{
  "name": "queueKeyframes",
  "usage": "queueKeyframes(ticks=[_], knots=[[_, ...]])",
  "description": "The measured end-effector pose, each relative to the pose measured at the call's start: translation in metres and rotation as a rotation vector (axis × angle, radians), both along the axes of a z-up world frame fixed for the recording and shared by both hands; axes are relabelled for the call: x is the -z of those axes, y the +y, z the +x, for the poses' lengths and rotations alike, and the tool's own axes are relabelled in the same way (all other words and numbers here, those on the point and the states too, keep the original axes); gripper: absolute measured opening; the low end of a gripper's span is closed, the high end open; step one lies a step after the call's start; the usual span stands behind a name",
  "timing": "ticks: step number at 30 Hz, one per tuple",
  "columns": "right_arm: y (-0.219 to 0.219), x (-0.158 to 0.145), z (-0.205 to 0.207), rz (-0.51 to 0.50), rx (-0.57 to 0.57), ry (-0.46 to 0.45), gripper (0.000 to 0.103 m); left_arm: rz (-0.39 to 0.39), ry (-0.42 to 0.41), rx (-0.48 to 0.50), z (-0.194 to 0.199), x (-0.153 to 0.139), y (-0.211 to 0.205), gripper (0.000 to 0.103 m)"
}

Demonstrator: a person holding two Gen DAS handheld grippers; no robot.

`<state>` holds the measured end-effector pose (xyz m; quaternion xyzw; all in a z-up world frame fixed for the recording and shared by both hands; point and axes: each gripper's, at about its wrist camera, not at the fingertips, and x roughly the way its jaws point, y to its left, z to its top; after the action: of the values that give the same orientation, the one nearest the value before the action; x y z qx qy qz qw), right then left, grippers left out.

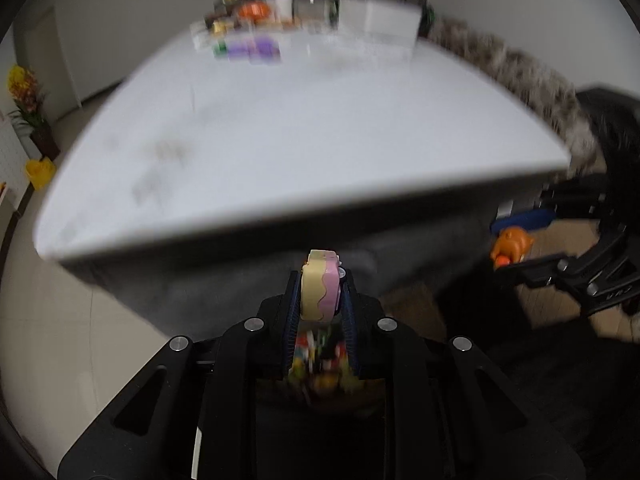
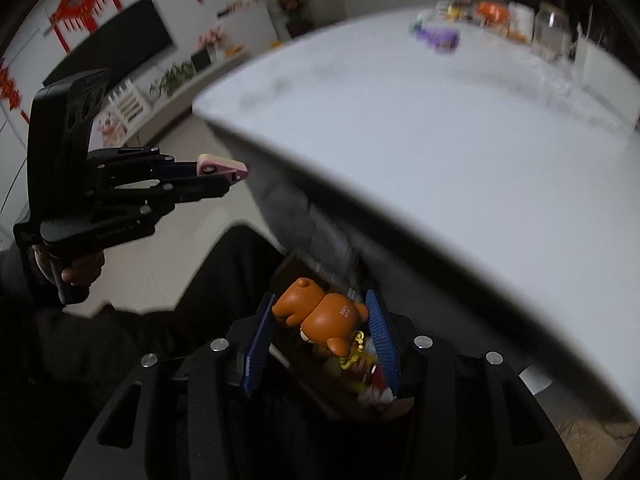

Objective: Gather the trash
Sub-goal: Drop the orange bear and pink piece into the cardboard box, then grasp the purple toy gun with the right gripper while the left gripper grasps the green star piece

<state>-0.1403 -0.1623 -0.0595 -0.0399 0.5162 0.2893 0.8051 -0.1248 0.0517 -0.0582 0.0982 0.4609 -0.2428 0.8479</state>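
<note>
my left gripper (image 1: 320, 296) is clamped on a small cream and pink block with a wavy line between the two colours (image 1: 320, 290). its blue ribbed pads press the block from both sides, and the block stands upright between them, poking out past the fingertips. seen from my right wrist camera, the same block (image 2: 222, 169) sticks out of the tip of that gripper, which my hand (image 2: 80, 268) holds by its black handle, off the near edge of the table.

my right gripper (image 2: 320, 332) holds an orange bear figurine (image 2: 320, 314) with a gold chain hanging from it. the bear lies on its side between the blue pads, touching both. from the left wrist camera the bear (image 1: 510, 246) shows as a small orange shape at the far right, caught between the right gripper's fingers.

below each gripper, between the fingers, i see a dark container with a jumble of colourful bits in it (image 1: 320, 360); the blur keeps me from telling what they are.

the white table (image 1: 304, 136) fills the upper part of both views. its near half is bare. along its far edge sits a blurred cluster of things: a purple pack (image 1: 256, 48), something orange (image 1: 256, 11), a clear jar (image 1: 312, 4) and a white box (image 1: 380, 20).
</note>
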Motion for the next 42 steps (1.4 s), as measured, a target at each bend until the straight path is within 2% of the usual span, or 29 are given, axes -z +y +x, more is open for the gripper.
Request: queueKeyframes(ticks=[1, 2, 3, 5, 8, 10, 11, 13, 16, 18, 19, 20, 23, 26, 28, 31, 32, 33, 34, 36, 38, 42], knots=[[0.003, 0.017, 0.0, -0.023, 0.0, 0.03, 0.047, 0.02, 0.021, 0.008, -0.001, 0.015, -0.003, 0.042], [0.004, 0.025, 0.001, -0.039, 0.008, 0.035, 0.058, 0.04, 0.031, 0.006, -0.001, 0.025, -0.005, 0.057], [0.004, 0.034, 0.001, -0.052, 0.017, 0.04, 0.063, 0.069, 0.043, 0.001, -0.001, 0.039, -0.006, 0.075], [0.004, 0.043, -0.003, -0.06, 0.034, 0.041, 0.063, 0.104, 0.049, -0.009, -0.001, 0.052, -0.005, 0.075], [-0.004, 0.021, -0.007, -0.013, 0.031, 0.0, 0.064, 0.094, 0.041, -0.017, -0.001, 0.047, 0.004, 0.075], [-0.014, -0.009, -0.001, 0.028, 0.045, -0.072, 0.074, 0.06, 0.018, -0.027, 0.001, 0.036, 0.011, 0.078], [-0.021, -0.027, 0.008, 0.045, 0.068, -0.123, 0.082, 0.034, 0.001, -0.035, 0.002, 0.027, 0.014, 0.08], [-0.028, -0.055, 0.034, 0.043, 0.12, -0.223, 0.085, -0.037, -0.036, -0.058, 0.009, 0.007, 0.021, 0.085], [-0.022, -0.079, 0.093, 0.021, 0.148, -0.322, 0.086, -0.12, -0.077, -0.102, 0.024, -0.018, 0.027, 0.089], [-0.01, -0.084, 0.157, -0.009, 0.191, -0.364, 0.089, -0.164, -0.095, -0.126, 0.035, -0.028, 0.029, 0.089], [-0.009, -0.085, 0.176, -0.018, 0.213, -0.363, 0.089, -0.175, -0.106, -0.14, 0.04, -0.032, 0.028, 0.089], [-0.005, -0.081, 0.211, -0.029, 0.257, -0.344, 0.089, -0.181, -0.124, -0.158, 0.047, -0.037, 0.028, 0.089], [0.008, -0.062, 0.297, -0.019, 0.374, -0.252, 0.089, -0.168, -0.164, -0.212, 0.065, -0.044, 0.031, 0.089], [0.024, -0.041, 0.348, -0.035, 0.427, -0.189, 0.089, -0.172, -0.161, -0.241, 0.084, -0.048, 0.037, 0.089], [0.042, -0.028, 0.378, -0.085, 0.438, -0.164, 0.089, -0.172, -0.159, -0.257, 0.102, -0.051, 0.043, 0.089], [0.057, -0.018, 0.396, -0.169, 0.417, -0.192, 0.085, -0.159, -0.156, -0.284, 0.131, -0.058, 0.049, 0.089], [0.058, -0.018, 0.397, -0.165, 0.398, -0.198, 0.075, -0.156, -0.161, -0.294, 0.143, -0.061, 0.051, 0.089], [0.057, -0.019, 0.397, -0.162, 0.379, -0.196, 0.055, -0.153, -0.17, -0.297, 0.158, -0.064, 0.051, 0.09], [0.056, -0.021, 0.397, -0.157, 0.361, -0.193, 0.051, -0.137, -0.181, -0.297, 0.179, -0.067, 0.05, 0.09], [0.05, -0.022, 0.394, -0.178, 0.357, -0.178, 0.051, -0.114, -0.199, -0.289, 0.214, -0.07, 0.044, 0.09], [0.029, -0.02, 0.381, -0.156, 0.358, -0.16, 0.051, -0.08, -0.207, -0.27, 0.265, -0.073, 0.029, 0.09], [-0.019, -0.022, 0.352, -0.111, 0.371, -0.137, 0.051, -0.038, -0.171, -0.258, 0.352, -0.063, -0.002, 0.09]])
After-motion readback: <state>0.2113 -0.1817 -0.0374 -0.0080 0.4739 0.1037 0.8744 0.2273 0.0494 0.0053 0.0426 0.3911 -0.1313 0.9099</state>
